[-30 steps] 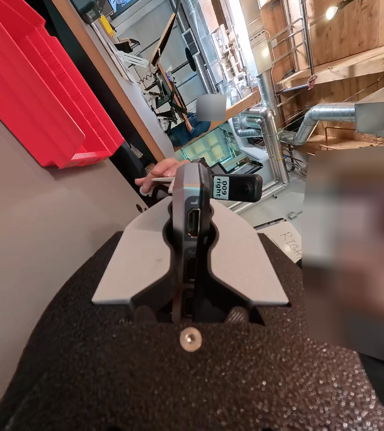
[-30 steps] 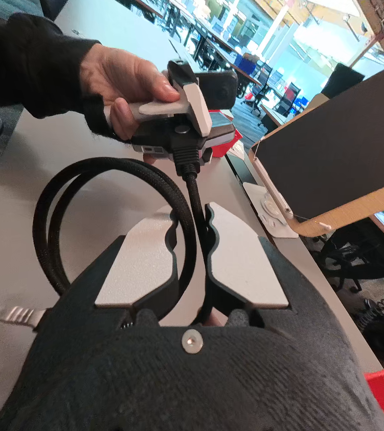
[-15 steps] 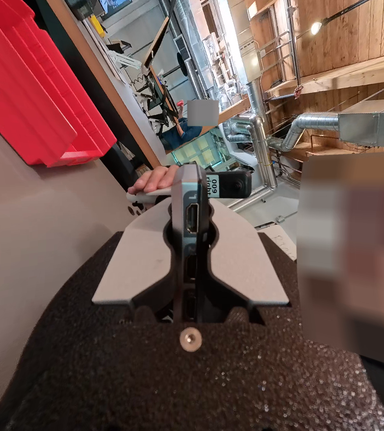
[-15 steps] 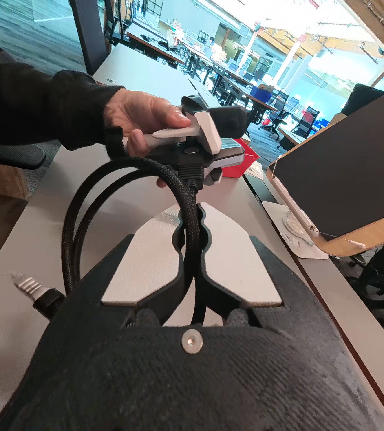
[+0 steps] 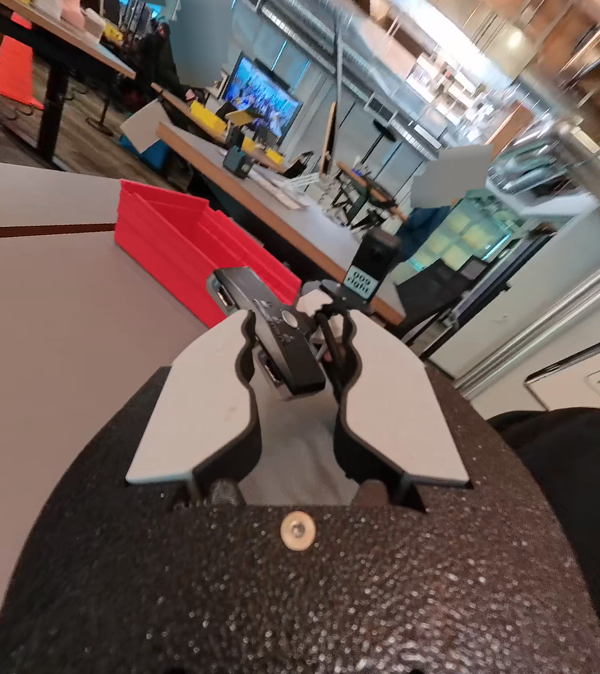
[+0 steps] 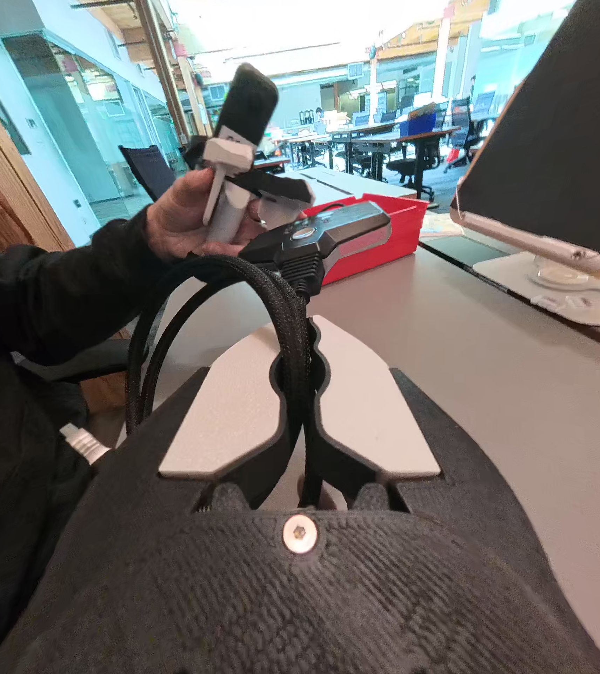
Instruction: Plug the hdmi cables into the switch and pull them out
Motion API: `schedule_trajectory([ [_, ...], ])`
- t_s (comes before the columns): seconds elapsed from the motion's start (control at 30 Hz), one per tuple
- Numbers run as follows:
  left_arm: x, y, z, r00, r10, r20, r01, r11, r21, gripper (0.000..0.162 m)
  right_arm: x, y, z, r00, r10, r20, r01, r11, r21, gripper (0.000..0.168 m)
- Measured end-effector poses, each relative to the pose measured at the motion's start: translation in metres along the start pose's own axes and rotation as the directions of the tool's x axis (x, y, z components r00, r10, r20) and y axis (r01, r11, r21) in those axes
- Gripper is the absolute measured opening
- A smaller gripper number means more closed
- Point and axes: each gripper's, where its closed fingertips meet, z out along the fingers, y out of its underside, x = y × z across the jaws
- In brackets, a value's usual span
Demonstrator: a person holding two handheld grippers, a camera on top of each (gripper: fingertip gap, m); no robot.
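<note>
The black HDMI switch (image 5: 280,339) lies flat and slanted between my left gripper's (image 5: 296,321) fingers, which stand apart and do not clamp it; its near end floats free in the gap. In the right wrist view the switch (image 6: 331,229) hangs above the table with a black connector (image 6: 302,262) plugged into its edge. My right gripper (image 6: 300,328) is shut on the braided black cable (image 6: 218,266) just below that connector. The cable loops to the left, and its silver plug (image 6: 81,443) hangs free. A hand (image 6: 182,219) holds the left gripper (image 6: 273,200) above the switch.
A red bin (image 5: 182,240) stands on the grey table (image 5: 54,328) just behind the switch; it also shows in the right wrist view (image 6: 400,226). A dark panel on a white stand (image 6: 564,291) is at the right. A black sleeve (image 6: 54,291) fills the left.
My left gripper's fingers have spread apart and let go of the switch, which turned from edge-on to flat. Both views have swung round. My right gripper stays shut on the cable.
</note>
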Motion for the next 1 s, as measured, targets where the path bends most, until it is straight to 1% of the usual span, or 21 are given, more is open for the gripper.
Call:
schedule_trajectory([
  [0.13, -0.01, 0.016, 0.0, 0.988, 0.121, 0.092, -0.111, 0.988, -0.107, 0.045, -0.003, 0.001, 0.003, 0.997, 0.052, 0.051, -0.053, 0.998, 0.019, 0.007],
  [0.23, -0.007, 0.02, -0.001, 0.981, 0.173, 0.09, -0.162, 0.98, -0.117, 0.045, 0.0, 0.002, 0.0, 0.993, 0.095, 0.066, -0.097, 0.995, 0.034, 0.007],
  [0.33, -0.007, 0.018, -0.008, 0.975, 0.192, 0.113, -0.182, 0.979, -0.095, 0.045, 0.003, 0.007, -0.009, 0.994, 0.059, 0.088, -0.061, 0.998, 0.021, 0.007],
  [0.43, -0.014, 0.02, -0.02, 0.959, 0.223, 0.174, -0.209, 0.973, -0.096, 0.044, 0.005, 0.006, -0.022, 0.992, 0.044, 0.12, -0.051, 0.997, 0.06, 0.007],
  [0.53, -0.028, 0.029, -0.037, 0.921, 0.294, 0.253, -0.258, 0.951, -0.169, 0.04, 0.006, 0.013, -0.032, 0.987, 0.033, 0.16, -0.043, 0.997, 0.058, 0.007],
  [0.6, -0.039, 0.031, -0.054, 0.874, 0.357, 0.331, -0.297, 0.93, -0.218, 0.038, 0.006, 0.02, -0.033, 0.984, 0.026, 0.178, -0.031, 0.999, 0.026, 0.007],
  [0.67, -0.046, 0.025, -0.072, 0.813, 0.429, 0.393, -0.356, 0.901, -0.246, 0.037, 0.01, 0.024, -0.031, 0.986, 0.049, 0.159, -0.051, 0.999, 0.009, 0.007],
  [0.73, -0.058, 0.012, -0.099, 0.73, 0.478, 0.488, -0.393, 0.878, -0.272, 0.037, 0.015, 0.024, -0.026, 0.987, 0.075, 0.142, -0.079, 0.997, 0.021, 0.007],
  [0.83, -0.076, -0.011, -0.149, 0.608, 0.518, 0.602, -0.402, 0.854, -0.33, 0.03, 0.01, 0.027, -0.014, 0.985, 0.02, 0.172, -0.026, 0.999, 0.032, 0.007],
  [0.9, -0.091, -0.029, -0.191, 0.503, 0.573, 0.647, -0.388, 0.819, -0.424, 0.029, 0.009, 0.031, -0.004, 0.985, 0.015, 0.173, -0.018, 1.0, 0.016, 0.007],
  [0.93, -0.101, -0.04, -0.214, 0.437, 0.615, 0.656, -0.377, 0.788, -0.487, 0.029, 0.009, 0.031, 0.0, 0.984, 0.011, 0.179, -0.015, 1.0, 0.017, 0.007],
  [0.97, -0.11, -0.049, -0.235, 0.382, 0.668, 0.639, -0.361, 0.744, -0.562, 0.028, 0.008, 0.031, 0.003, 0.981, 0.005, 0.196, -0.011, 0.999, 0.03, 0.007],
  [1.0, -0.119, -0.053, -0.253, 0.359, 0.719, 0.595, -0.33, 0.694, -0.64, 0.028, 0.008, 0.031, 0.006, 0.977, 0.006, 0.214, -0.016, 0.999, 0.046, 0.007],
])
